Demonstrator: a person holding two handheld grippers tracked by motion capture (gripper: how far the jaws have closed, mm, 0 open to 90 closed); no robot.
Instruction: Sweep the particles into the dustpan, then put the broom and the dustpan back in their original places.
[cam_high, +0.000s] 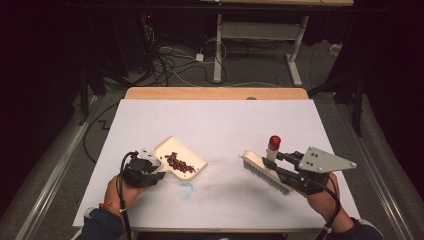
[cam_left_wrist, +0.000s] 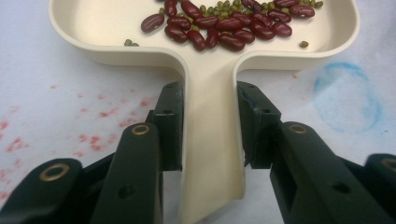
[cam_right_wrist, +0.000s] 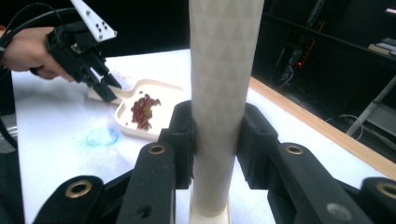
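Observation:
A cream dustpan lies on the white table, holding dark red beans mixed with small green ones. My left gripper is shut on the dustpan handle, one jaw pressed to each side. To the right, a cream brush with a red-capped handle is tilted, its bristles facing the table. My right gripper is shut on the brush handle. In the right gripper view the dustpan and the left gripper lie farther off at left.
A blue smudge marks the table just in front of the dustpan, with faint red specks beside the handle. A wooden strip runs along the far table edge. Cables and desk legs stand on the floor beyond.

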